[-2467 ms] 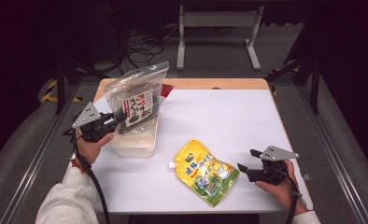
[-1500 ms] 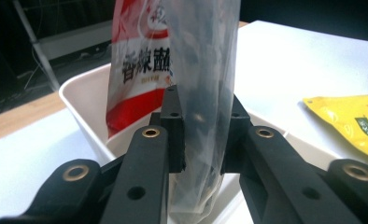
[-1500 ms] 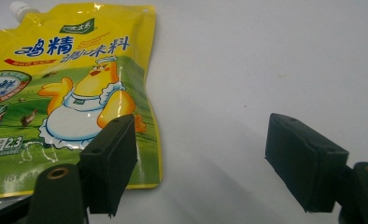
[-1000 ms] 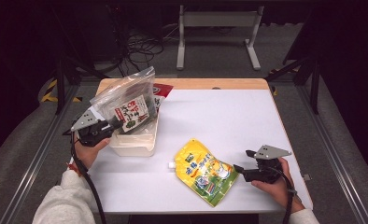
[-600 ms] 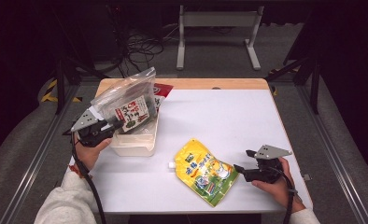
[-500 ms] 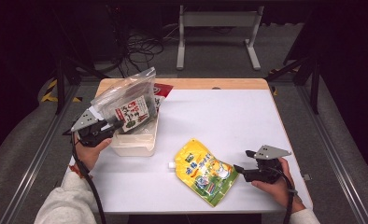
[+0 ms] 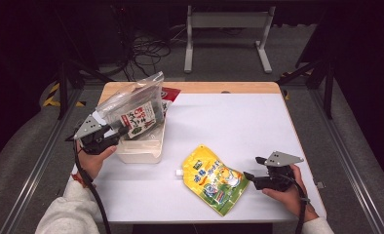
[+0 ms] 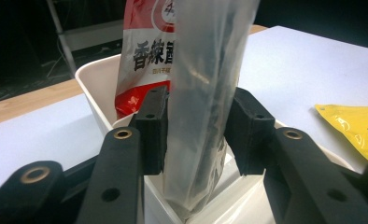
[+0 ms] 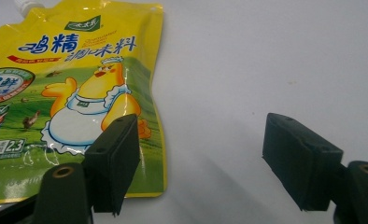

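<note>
The landmark is the shallow white plastic tub (image 7: 140,147), rectangular with rounded corners and a smooth, slightly glossy wall, standing on the left part of the matte white bench (image 7: 229,122); a clear, crinkled plastic bag (image 7: 134,105) with dark contents and a printed label stands tilted in the tub, its top leaning away above the far rim; behind it in the tub sits a red foil sachet with white lettering (image 8: 145,51), glossy and flat; the left gripper (image 7: 118,130), black and blocky with a grey three-cornered plate on top, is at the tub's near left corner, held in the person's left hand (image 7: 93,158); its jaws have just been opening, and in the left gripper view the clear bag stands between the two squared pads, with a thin gap on the right side, so the jaws stand spread rather than pinching; well to the right of the tub, a flat yellow stand-up pouch with a cartoon chick and a white spout (image 7: 214,178) lies on the bench, its film shiny and lightly creased; the right gripper (image 7: 252,167) rests just beyond the pouch's right edge, farther still from the tub, jaws spread, one jaw over the pouch's corner and the other over bare bench, gripping nothing.
</note>
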Available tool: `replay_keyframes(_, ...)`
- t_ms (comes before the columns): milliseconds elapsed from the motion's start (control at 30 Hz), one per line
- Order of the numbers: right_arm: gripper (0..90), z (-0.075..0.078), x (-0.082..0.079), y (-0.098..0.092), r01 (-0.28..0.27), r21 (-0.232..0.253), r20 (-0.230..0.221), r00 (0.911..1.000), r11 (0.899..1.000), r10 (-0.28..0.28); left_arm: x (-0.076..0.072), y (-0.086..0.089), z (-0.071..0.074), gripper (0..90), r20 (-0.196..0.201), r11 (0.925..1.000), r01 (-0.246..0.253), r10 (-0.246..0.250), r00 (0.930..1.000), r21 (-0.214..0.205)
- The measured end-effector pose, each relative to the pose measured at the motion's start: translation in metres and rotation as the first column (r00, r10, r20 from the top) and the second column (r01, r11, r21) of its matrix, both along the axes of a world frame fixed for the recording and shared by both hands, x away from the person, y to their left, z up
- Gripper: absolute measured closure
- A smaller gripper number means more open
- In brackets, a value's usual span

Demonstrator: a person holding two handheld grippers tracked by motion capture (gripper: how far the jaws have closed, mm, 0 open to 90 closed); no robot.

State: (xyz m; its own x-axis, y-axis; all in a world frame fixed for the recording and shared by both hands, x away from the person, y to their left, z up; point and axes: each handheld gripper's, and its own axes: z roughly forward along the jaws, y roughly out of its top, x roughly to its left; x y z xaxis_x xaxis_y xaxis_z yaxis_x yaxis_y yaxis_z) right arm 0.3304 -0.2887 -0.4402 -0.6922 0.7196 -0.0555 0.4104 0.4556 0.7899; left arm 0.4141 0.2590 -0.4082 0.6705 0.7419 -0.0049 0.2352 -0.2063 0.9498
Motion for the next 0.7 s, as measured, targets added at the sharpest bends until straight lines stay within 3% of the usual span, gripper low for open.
replay_keyframes(200,32.9,0.001,0.001,0.002,-0.011,0.004,0.001,0.9999,1.000,0.011,-0.007,0.004,0.005,60.4,0.021,0.9998,0.002,-0.002,0.9998,0.019)
replay_keyframes(367,46.3,0.004,-0.003,0.002,-0.039,-0.002,0.010,0.9992,0.999,0.039,-0.016,0.004,0.008,59.2,0.033,0.9991,-0.012,0.011,0.9994,0.040)
replay_keyframes(633,66.1,0.007,-0.005,0.003,-0.075,-0.008,0.023,0.9969,0.997,0.076,-0.031,0.006,0.012,49.1,0.043,0.9967,-0.036,0.033,0.9985,0.073)
replay_keyframes(700,67.8,0.008,-0.005,0.004,-0.078,-0.008,0.022,0.9967,0.997,0.078,-0.034,0.005,0.012,48.0,0.043,0.9963,-0.039,0.035,0.9984,0.077)
